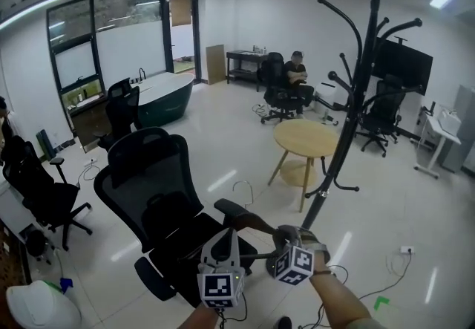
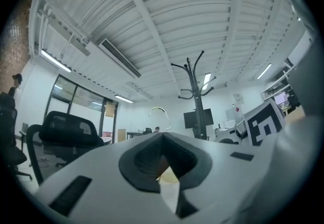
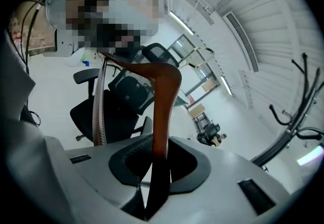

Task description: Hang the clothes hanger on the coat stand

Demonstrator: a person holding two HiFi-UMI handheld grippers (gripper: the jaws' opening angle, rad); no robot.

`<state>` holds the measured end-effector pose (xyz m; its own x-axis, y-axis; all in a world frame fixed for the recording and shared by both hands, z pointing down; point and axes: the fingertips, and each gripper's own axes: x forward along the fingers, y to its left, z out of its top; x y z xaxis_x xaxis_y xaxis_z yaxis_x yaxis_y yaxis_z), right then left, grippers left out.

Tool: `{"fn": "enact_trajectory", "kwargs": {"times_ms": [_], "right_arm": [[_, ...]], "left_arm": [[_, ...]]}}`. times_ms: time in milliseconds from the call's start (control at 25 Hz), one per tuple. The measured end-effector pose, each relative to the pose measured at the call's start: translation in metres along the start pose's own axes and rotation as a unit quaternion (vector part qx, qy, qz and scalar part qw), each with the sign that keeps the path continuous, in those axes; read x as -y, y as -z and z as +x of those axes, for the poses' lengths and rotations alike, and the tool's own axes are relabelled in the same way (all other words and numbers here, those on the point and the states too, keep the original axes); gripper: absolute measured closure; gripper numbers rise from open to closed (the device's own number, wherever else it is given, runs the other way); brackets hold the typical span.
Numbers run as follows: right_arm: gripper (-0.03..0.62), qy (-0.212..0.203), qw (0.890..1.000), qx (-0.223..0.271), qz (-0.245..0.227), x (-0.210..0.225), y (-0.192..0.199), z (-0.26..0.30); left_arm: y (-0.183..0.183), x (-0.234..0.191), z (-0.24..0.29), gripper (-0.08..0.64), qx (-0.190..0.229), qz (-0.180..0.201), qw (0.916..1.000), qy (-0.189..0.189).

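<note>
A brown wooden clothes hanger (image 1: 249, 220) with a metal hook is low in the head view, over a chair. My right gripper (image 1: 276, 237) is shut on one wooden arm of the hanger (image 3: 164, 96), which rises between its jaws. My left gripper (image 1: 226, 237) is just left of it with its jaws drawn together; I cannot tell whether they pinch anything. The hanger's hook (image 2: 158, 110) shows just above the left jaws. The tall black coat stand (image 1: 349, 119) rises ahead to the right, apart from the hanger.
A black mesh office chair (image 1: 159, 194) is directly below and ahead of the grippers. A round wooden table (image 1: 306, 138) stands beside the coat stand's pole. A person (image 1: 297, 79) sits at the back. More chairs line the left wall, and cables lie on the floor.
</note>
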<state>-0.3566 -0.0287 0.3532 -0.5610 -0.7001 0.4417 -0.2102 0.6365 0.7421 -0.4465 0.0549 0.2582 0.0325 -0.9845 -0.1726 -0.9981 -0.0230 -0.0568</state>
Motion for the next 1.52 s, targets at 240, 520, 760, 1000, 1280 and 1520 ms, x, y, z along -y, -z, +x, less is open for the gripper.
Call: {"fn": "enact_trajectory", "kwargs": {"times_ms": [240, 520, 760, 1000, 1280, 1520], "right_arm": [[0.537, 0.063, 0.997, -0.001, 0.038, 0.067, 0.171, -0.129], [0.537, 0.106, 0.994, 0.022, 0.009, 0.243, 0.411, -0.242], [0.537, 0.137, 0.989, 0.044, 0.011, 0.334, 0.467, -0.304], [0.537, 0.132, 0.988, 0.048, 0.059, 0.374, 0.481, -0.320], [0.537, 0.104, 0.992, 0.057, 0.045, 0.386, 0.499, -0.302], [0.537, 0.044, 0.993, 0.103, 0.022, 0.403, 0.521, -0.270]], "left_arm": [[-0.025, 0.210, 0.006, 0.545, 0.030, 0.015, 0.9983, 0.047], [-0.020, 0.504, 0.131, 0.545, 0.025, -0.006, 0.9980, 0.059], [-0.059, 0.605, 0.178, 0.545, 0.029, -0.002, 0.9964, 0.079], [-0.090, 0.633, 0.187, 0.545, 0.039, 0.001, 0.9943, 0.099], [-0.081, 0.651, 0.195, 0.545, 0.026, 0.006, 0.9964, 0.080], [-0.058, 0.689, 0.219, 0.545, 0.011, 0.016, 0.9998, 0.011]]}}
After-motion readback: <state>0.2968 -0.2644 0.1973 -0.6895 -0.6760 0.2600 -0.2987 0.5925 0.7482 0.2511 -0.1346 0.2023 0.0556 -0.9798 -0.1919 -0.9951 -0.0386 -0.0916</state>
